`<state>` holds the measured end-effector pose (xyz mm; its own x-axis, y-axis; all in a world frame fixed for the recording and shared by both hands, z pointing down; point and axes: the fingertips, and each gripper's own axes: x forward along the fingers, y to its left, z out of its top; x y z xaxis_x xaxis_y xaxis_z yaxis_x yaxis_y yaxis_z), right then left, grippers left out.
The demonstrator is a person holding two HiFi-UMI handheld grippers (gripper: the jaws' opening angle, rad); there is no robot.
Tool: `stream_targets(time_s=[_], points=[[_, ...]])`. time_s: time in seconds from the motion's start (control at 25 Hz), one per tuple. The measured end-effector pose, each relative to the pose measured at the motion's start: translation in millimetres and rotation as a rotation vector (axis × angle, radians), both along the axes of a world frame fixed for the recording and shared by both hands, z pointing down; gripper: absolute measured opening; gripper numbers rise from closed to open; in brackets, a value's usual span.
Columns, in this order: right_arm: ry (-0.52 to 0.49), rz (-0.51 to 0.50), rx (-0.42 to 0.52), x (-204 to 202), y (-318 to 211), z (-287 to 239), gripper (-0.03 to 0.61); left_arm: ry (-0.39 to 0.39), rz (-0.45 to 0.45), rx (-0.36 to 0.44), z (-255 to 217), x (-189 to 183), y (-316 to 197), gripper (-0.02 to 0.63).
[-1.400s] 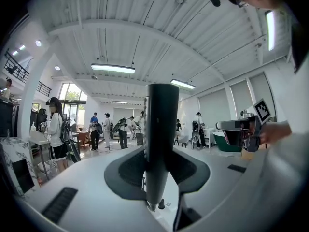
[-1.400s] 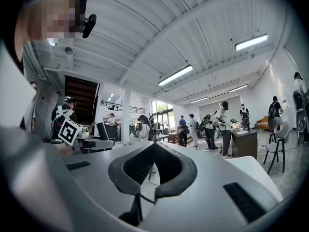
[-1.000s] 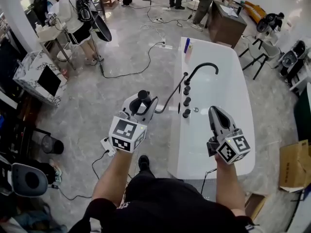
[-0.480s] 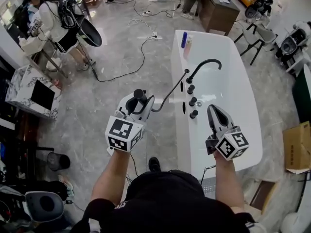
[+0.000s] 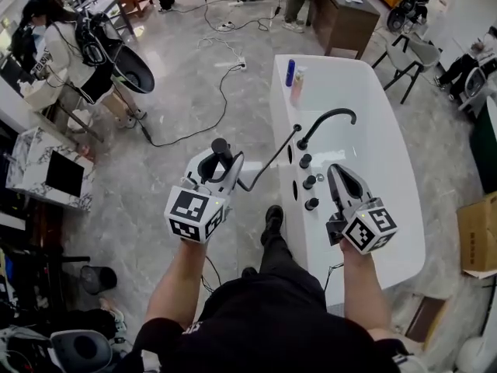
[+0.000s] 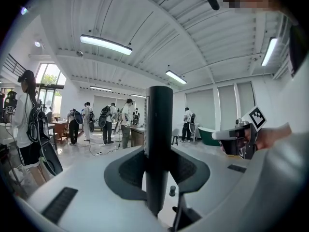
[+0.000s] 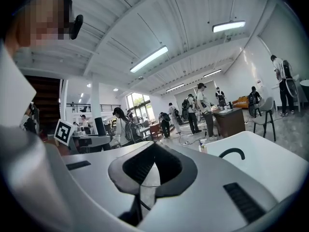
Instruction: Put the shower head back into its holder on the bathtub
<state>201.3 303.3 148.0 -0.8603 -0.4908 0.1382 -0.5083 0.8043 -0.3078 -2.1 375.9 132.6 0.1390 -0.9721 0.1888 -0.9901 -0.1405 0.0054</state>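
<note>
Holding the shower head [image 5: 220, 148], left gripper [image 5: 221, 166] half-spread; right gripper [image 5: 337, 172] closed.

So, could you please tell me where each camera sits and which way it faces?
Head view: on the person's head, facing steeply down at tub and floor; shows forearms, left gripper holding the shower head, shut right gripper.
Left gripper view: on that gripper, facing across the room past the shower head; right gripper at right.
Right gripper view: on that gripper, facing tub and spout; left gripper at left.
Shared: head and right gripper views both show the tub.
</note>
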Motion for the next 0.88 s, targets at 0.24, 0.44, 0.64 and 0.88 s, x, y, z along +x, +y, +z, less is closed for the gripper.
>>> stream_targets(time_s=[0.24,0.44,0.64,0.88], points=[[-0.019,-0.046,-0.025,-51,-107,28,0.014,-0.017,-0.006,-0.011,14,-38,-112,0.132],[0.018,-0.1,-0.072,-97,-197,50,0.014,0.018,0.009,-0.039,14,-59,-211,0.132],[0.066,-0.114,-0.113,-122,-264,75,0.014,0.013,0.018,-0.078,31,-74,-291,0.132],[0.116,-0.056,-0.168,-141,-298,107,0.014,0.013,0.062,-0.133,66,-102,-342,0.132]])
